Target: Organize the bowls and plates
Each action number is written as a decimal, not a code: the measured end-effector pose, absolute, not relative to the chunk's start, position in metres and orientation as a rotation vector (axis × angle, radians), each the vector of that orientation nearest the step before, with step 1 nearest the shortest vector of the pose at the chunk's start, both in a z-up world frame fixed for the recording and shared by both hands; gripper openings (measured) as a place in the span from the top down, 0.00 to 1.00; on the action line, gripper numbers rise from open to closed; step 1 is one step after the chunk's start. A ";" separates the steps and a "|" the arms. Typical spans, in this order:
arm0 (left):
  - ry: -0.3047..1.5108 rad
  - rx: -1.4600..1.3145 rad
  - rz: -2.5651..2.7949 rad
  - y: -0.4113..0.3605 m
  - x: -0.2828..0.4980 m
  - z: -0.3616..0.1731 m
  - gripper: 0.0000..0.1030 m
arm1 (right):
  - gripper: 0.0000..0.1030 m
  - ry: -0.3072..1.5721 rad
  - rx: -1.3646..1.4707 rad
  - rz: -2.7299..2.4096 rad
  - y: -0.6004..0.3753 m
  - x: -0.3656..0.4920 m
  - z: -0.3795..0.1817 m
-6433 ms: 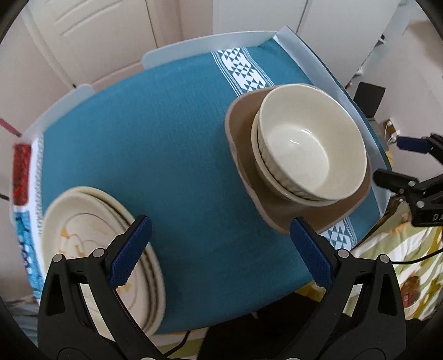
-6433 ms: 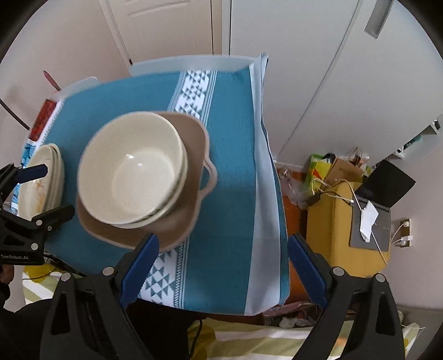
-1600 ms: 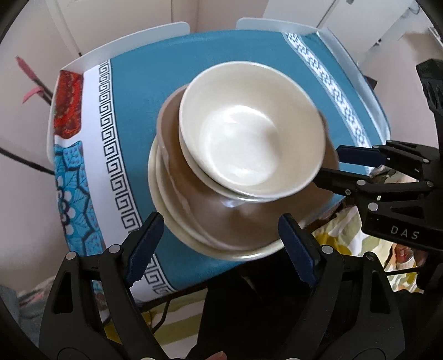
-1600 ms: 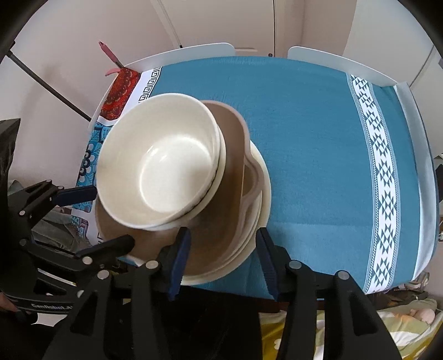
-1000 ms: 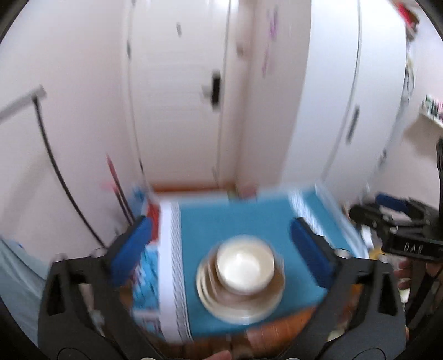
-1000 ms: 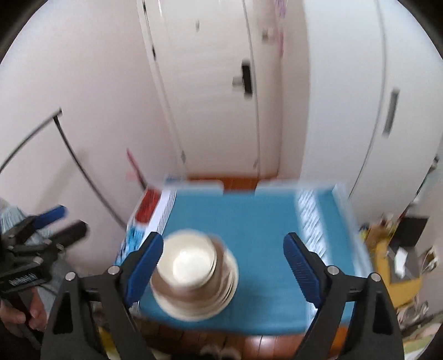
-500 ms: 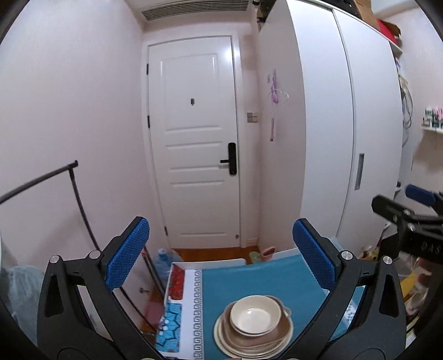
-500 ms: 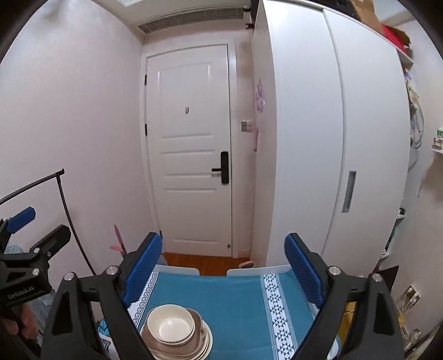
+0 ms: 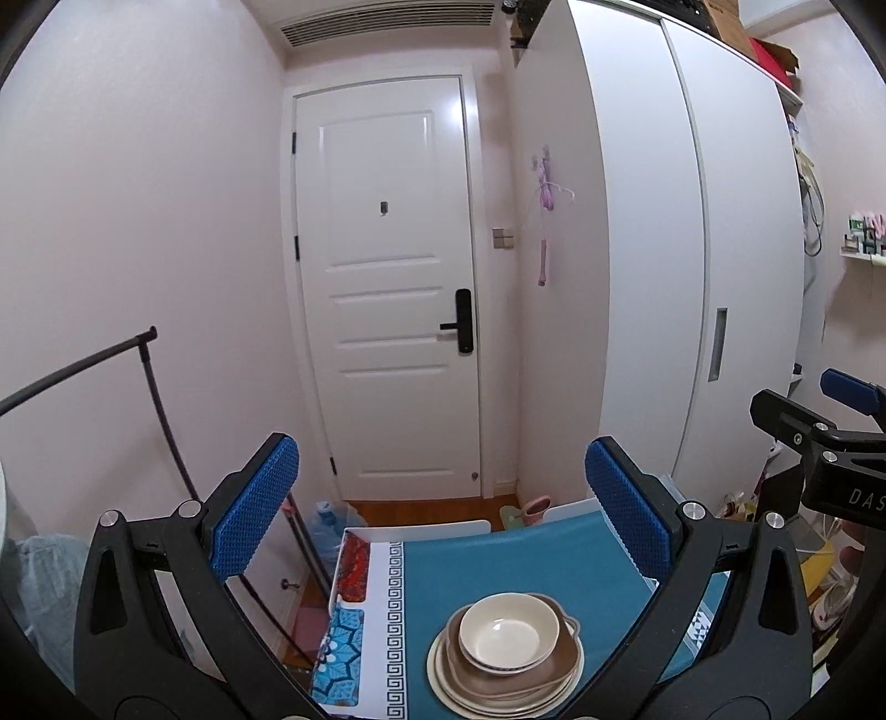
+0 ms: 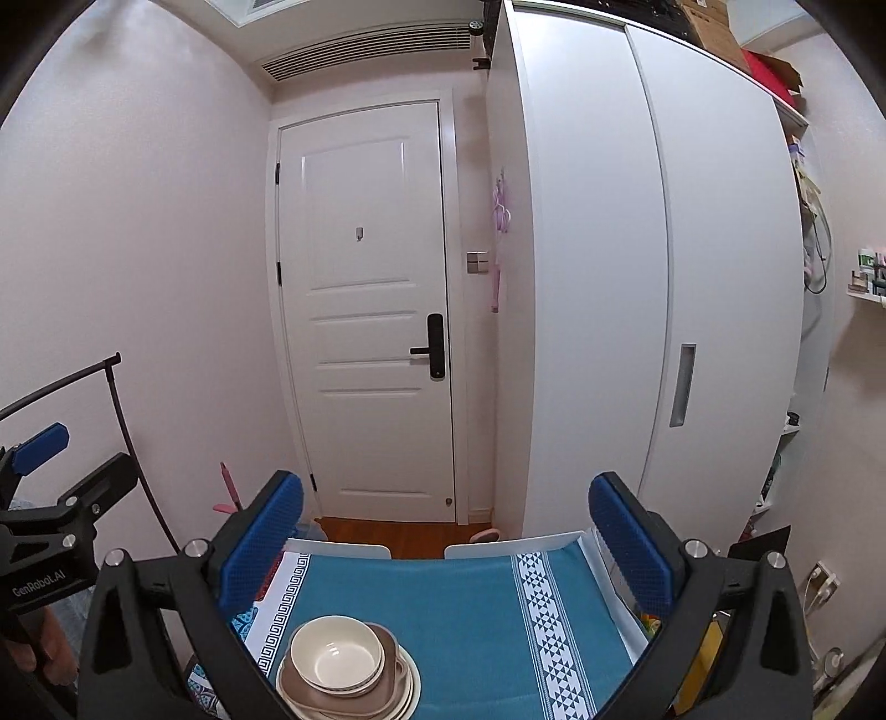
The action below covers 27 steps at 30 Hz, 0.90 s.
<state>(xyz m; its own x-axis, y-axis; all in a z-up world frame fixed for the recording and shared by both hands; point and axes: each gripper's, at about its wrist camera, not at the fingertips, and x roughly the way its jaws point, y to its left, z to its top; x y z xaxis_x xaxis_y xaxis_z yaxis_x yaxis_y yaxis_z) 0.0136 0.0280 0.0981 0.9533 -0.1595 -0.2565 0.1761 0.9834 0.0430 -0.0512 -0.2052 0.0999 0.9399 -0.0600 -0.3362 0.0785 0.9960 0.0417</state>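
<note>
Holding left gripper (image 9: 440,501) and right gripper (image 10: 446,534) spread wide, empty, well above stacked cream ceramic bowls (image 9: 508,633) and plates (image 9: 459,689); leaving stack undisturbed.

A home, by the look of it: a small entry room. Straight ahead of the tongs, a white panelled door (image 10: 371,310) with a black lock handle (image 10: 433,346). To the right, a tall white wardrobe (image 10: 653,288) with boxes on top; beside it a shelf (image 9: 864,256) of small jars. To the left, a black clothes rail (image 9: 83,371). Below, a table under a teal cloth (image 10: 470,609) with stacked dishes (image 10: 346,673). Pink walls, wooden floor (image 10: 398,531), ceiling vent (image 10: 365,50).
</note>
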 end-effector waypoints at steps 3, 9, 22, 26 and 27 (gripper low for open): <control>0.255 0.063 -0.168 0.029 0.013 0.098 0.00 | 0.00 0.342 0.054 -0.070 -0.204 -0.051 0.100; 0.256 0.059 -0.165 0.029 0.015 0.098 0.00 | 0.00 0.356 0.053 -0.065 -0.203 -0.048 0.101; 0.257 0.044 -0.158 0.031 0.017 0.100 0.00 | 0.00 0.368 0.055 -0.063 -0.205 -0.042 0.102; 0.256 0.049 -0.155 0.031 0.017 0.100 0.00 | 0.00 0.366 0.059 -0.066 -0.206 -0.041 0.102; 0.256 0.050 -0.155 0.031 0.017 0.100 0.00 | 0.00 0.367 0.059 -0.067 -0.207 -0.041 0.102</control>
<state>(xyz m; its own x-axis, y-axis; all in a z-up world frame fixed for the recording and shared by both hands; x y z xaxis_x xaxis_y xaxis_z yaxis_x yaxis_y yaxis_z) 0.0172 0.0309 0.0998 0.9555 -0.1463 -0.2561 0.1589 0.9869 0.0291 -0.0407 -0.2066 0.1020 0.9314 -0.0543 -0.3599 0.0758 0.9961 0.0459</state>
